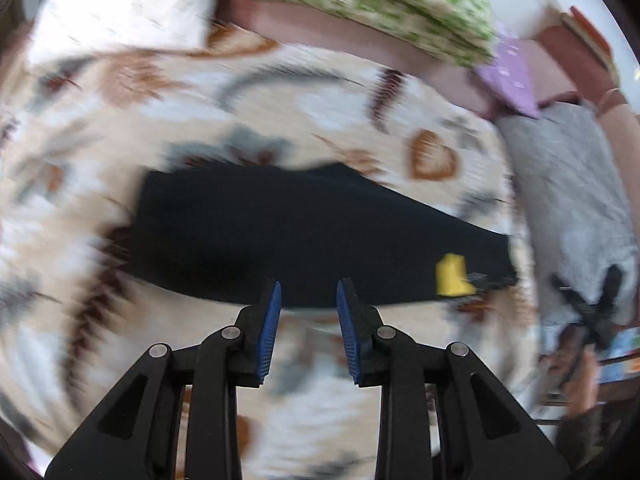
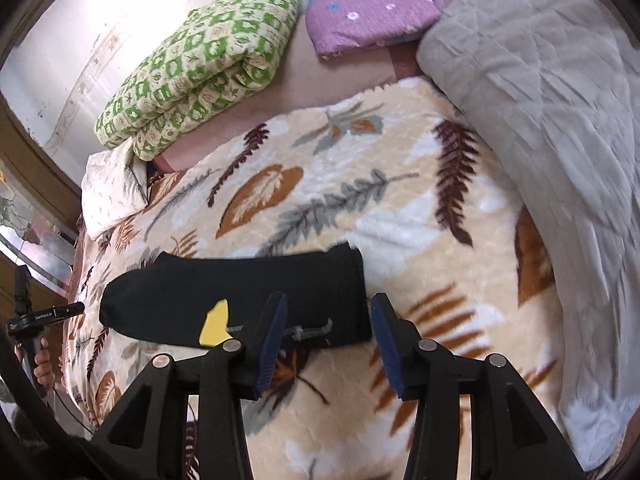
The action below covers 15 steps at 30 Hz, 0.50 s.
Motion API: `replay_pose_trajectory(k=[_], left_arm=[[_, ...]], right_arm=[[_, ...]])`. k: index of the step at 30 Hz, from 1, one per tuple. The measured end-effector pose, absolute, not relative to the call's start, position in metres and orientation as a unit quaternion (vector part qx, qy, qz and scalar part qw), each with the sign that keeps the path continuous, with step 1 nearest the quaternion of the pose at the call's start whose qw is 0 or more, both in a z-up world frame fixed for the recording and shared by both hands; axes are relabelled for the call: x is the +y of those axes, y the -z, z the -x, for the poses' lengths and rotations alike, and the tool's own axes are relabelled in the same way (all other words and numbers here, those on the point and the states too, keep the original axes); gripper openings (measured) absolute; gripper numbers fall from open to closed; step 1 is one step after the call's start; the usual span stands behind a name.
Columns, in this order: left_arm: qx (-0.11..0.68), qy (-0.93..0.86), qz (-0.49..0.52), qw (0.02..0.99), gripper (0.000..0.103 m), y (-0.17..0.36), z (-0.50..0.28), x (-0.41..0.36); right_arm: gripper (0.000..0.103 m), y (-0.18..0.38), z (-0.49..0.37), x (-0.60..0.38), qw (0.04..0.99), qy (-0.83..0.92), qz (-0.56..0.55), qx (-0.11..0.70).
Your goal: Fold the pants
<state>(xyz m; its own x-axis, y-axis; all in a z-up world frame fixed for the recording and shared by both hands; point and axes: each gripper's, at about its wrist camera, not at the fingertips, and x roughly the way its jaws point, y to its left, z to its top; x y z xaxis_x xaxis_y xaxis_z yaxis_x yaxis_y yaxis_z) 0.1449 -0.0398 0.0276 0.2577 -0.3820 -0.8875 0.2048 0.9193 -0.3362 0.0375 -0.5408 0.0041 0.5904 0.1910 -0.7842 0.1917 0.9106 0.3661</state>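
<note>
Blue fingers [image 2: 276,340] frame folded black pants [image 2: 240,300] on leaf-print blanket [image 2: 420,220]

A bed is covered by a cream fleece blanket [image 2: 400,208] printed with brown and grey leaves. A folded green-patterned quilt [image 2: 200,68], a purple bundle [image 2: 368,8] and a grey quilted cover [image 2: 540,80] are laid along its far side. A pale wall [image 2: 80,20] is seen behind, brightly lit.
</note>
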Motion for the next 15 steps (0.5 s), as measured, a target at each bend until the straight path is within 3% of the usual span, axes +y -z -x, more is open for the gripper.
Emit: replay_pose_trajectory(k=[7, 15], left_arm=[[0.599, 0.227, 0.084, 0.763, 0.026, -0.030, -0.132, -0.110], [0.602, 0.196, 0.016, 0.774, 0.026, -0.021, -0.218, -0.081]], right_arm=[[0.047, 0.003, -0.034, -0.533, 0.858, -0.031, -0.230, 0.459], [0.047, -0.004, -0.108, -0.443, 0.842, -0.167, -0.184, 0.479]])
